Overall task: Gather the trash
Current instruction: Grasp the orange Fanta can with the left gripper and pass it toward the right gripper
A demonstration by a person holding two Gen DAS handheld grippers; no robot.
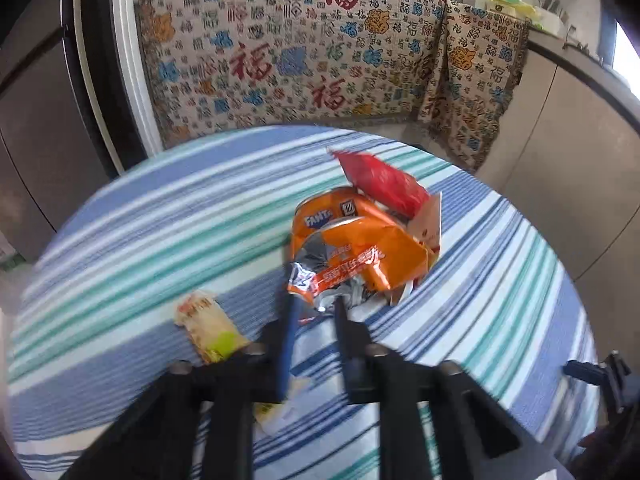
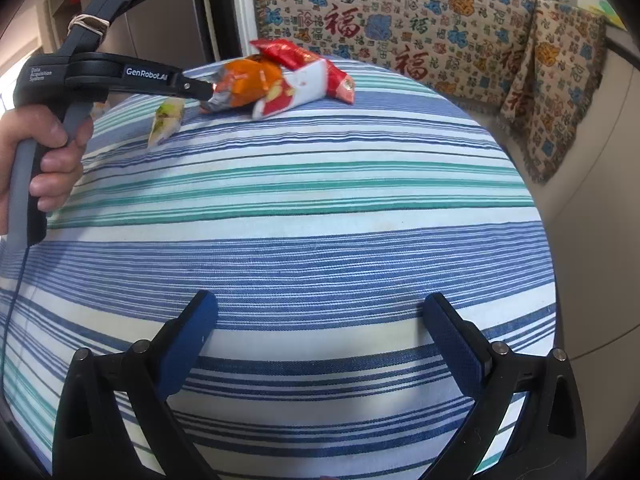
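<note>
- Currently the left gripper has its jaws drawn narrow and pinched on the near crumpled edge of the orange wrapper; silver foil lining shows between the tips
- From the right wrist view the left gripper reaches the same orange wrapper from the side, gripped in the person's left hand
- Landmark: the orange wrapper lies on the striped tablecloth, toward its far side; whether the pinched edge is raised off the cloth cannot be told
- Orange Fanta can, crushed, sits just behind the orange wrapper and touches it
- Red wrapper stands up behind the can, beyond the orange wrapper; in the right wrist view the red wrapper lies against the pile's far side
- Red-and-white packet leans at the right of the orange wrapper, touching it; the same packet shows in the right wrist view
- Yellow-green wrapper lies apart, left of the orange wrapper and nearer the left gripper's body; seen again in the right wrist view
- Right gripper hangs over bare striped tablecloth, well apart from the orange wrapper, jaws spread wide, nothing between them
- Patterned fabric hangs beyond the orange wrapper, past the table edge
</note>
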